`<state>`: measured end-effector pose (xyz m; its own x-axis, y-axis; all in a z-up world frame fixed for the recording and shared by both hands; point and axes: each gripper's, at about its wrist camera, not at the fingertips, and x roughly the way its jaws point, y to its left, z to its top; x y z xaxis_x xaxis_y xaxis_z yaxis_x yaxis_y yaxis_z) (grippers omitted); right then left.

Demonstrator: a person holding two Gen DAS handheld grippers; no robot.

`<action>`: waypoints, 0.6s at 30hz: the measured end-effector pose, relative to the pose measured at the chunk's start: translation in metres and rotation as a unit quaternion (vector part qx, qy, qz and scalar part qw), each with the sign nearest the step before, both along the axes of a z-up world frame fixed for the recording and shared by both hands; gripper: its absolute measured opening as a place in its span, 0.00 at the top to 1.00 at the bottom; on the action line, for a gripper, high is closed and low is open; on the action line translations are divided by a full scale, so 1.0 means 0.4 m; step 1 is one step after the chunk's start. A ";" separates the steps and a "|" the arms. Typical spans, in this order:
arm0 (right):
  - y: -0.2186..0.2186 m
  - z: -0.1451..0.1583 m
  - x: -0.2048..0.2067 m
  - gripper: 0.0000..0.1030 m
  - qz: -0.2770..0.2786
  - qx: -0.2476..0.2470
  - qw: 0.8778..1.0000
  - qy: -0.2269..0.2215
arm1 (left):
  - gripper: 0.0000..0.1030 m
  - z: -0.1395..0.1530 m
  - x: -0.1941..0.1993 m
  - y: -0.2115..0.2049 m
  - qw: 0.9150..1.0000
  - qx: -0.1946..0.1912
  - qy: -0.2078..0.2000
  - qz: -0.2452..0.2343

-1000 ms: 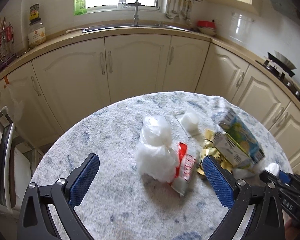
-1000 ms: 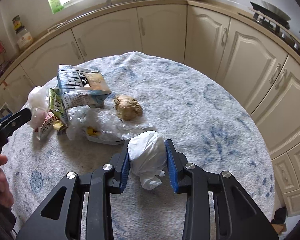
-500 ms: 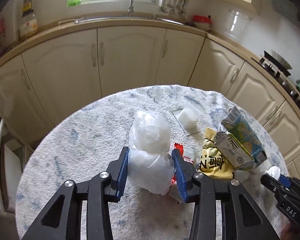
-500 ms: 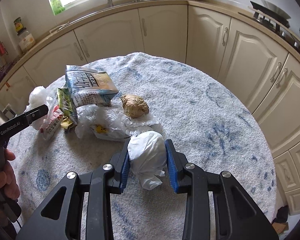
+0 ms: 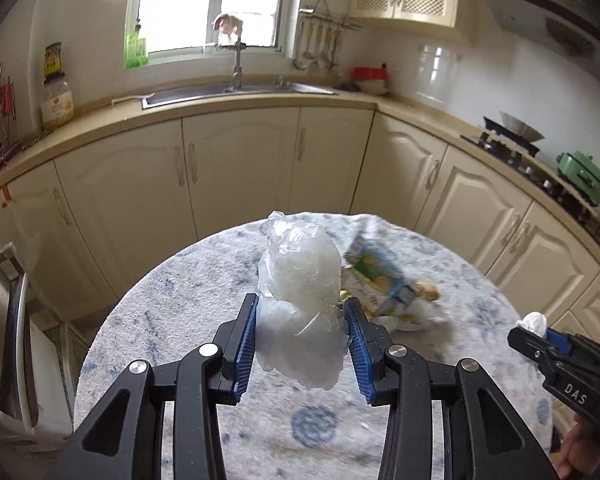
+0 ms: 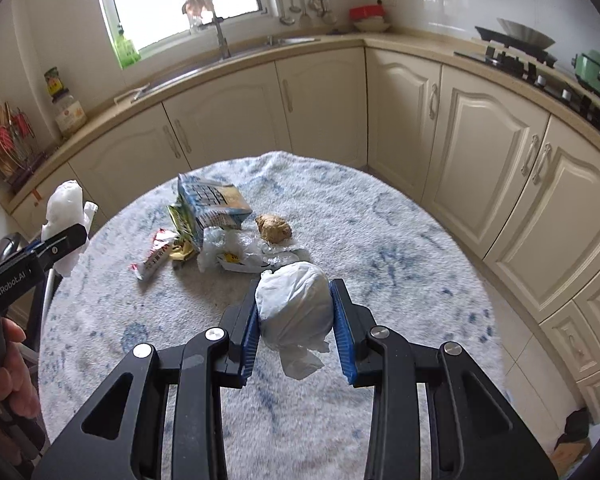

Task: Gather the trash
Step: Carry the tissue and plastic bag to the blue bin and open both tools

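Clear plastic, a crumpled bag (image 5: 300,304), is pinched between the blue pads of the left hand-held gripper (image 5: 301,346) at centre frame in the left wrist view; a second ago those pads stood spread wide around the bag as it lay on the surface (image 5: 148,320), and now the bag hangs clear above it. At lower centre of the right wrist view, the right hand-held gripper (image 6: 296,322) is pressed on a white wad of plastic (image 6: 294,306), as it was a second ago, though the surface now sits lower in frame. Only the right wrist view shows the rest of the litter plainly, at centre left: a blue and tan carton (image 6: 212,204), a red and white wrapper (image 6: 156,256), a brown lump (image 6: 274,228) and a flattened clear film (image 6: 236,252). In the left wrist view that pile is blurred, right of centre, and partly hidden behind the lifted bag. A hand (image 6: 14,380) grips the left tool at the lower left edge
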<state>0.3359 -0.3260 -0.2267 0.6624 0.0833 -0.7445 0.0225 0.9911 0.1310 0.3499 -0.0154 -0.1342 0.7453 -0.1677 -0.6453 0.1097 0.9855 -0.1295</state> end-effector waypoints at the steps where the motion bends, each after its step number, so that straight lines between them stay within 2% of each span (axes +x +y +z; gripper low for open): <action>1: -0.006 0.012 -0.012 0.68 -0.001 0.001 1.000 -0.006 | 0.63 0.009 -0.019 -0.008 1.000 -0.002 -0.004 -0.005; 10: -0.085 0.144 -0.144 0.68 -0.017 0.019 0.997 -0.071 | 0.63 0.098 -0.201 -0.096 0.997 -0.005 -0.048 -0.053; 18: -0.148 0.216 -0.242 0.68 -0.030 0.026 0.993 -0.112 | 0.63 0.135 -0.320 -0.150 0.994 -0.004 -0.077 -0.081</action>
<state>0.2390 -0.3853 -0.1403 0.8156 0.0735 -0.5740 0.0454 0.9807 0.1902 0.2219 -0.0752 -0.0801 0.7983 -0.2973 -0.5237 0.2851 0.9526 -0.1063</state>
